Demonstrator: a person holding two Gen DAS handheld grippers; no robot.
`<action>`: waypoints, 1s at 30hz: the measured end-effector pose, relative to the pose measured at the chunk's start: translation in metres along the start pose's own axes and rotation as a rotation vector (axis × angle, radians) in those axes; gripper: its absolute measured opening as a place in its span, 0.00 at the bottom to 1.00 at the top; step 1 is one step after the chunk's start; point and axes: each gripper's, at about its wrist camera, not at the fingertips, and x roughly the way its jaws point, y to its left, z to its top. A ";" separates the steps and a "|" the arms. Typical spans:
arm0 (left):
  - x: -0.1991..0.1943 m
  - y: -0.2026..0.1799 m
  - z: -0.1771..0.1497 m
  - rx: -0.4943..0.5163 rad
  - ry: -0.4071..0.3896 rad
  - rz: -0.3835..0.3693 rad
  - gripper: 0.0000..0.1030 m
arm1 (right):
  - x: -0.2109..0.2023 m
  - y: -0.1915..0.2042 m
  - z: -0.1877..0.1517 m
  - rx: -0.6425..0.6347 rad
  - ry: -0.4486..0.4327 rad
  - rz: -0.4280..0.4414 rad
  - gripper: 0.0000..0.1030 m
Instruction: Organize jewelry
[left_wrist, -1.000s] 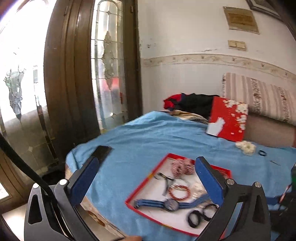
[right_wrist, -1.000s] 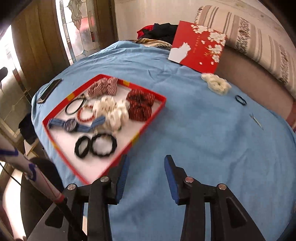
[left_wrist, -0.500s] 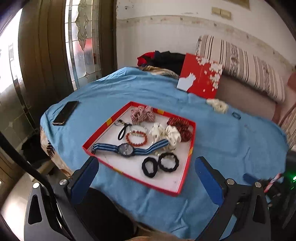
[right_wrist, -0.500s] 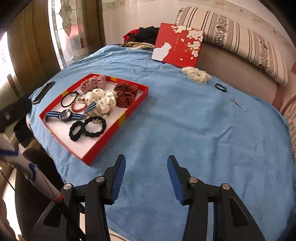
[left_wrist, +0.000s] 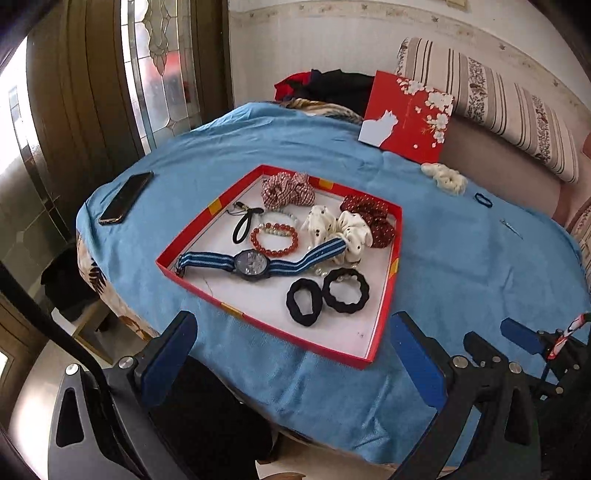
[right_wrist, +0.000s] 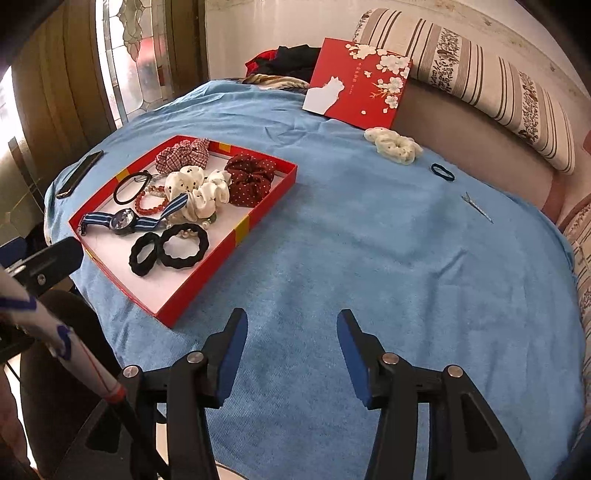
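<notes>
Now both my left gripper (left_wrist: 291, 350) and right gripper (right_wrist: 291, 354) hang wide open, empty, before the red tray (right_wrist: 258, 218). Beyond it lie a white scrunchie (right_wrist: 393, 144), black band (right_wrist: 442, 172) and clip (right_wrist: 476, 207); I'd fetch those next.

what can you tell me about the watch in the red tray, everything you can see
The watch lies flat and unbuckled in the red tray, near its front left corner. It has a dark round case, a bluish dial, and a blue woven-looking strap with pale stripes. One strap end reaches the tray's left wall; the other rests against the white dotted scrunchie. Neither gripper touches it.
</notes>
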 end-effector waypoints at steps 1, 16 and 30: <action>0.001 0.000 0.000 0.000 0.002 0.002 1.00 | 0.001 0.000 0.000 0.001 0.003 -0.002 0.53; 0.016 0.000 -0.001 0.012 0.035 0.014 1.00 | 0.013 -0.001 0.005 0.007 0.020 -0.002 0.54; 0.025 -0.006 -0.005 0.035 0.062 0.012 1.00 | 0.018 -0.003 0.004 0.013 0.024 -0.002 0.56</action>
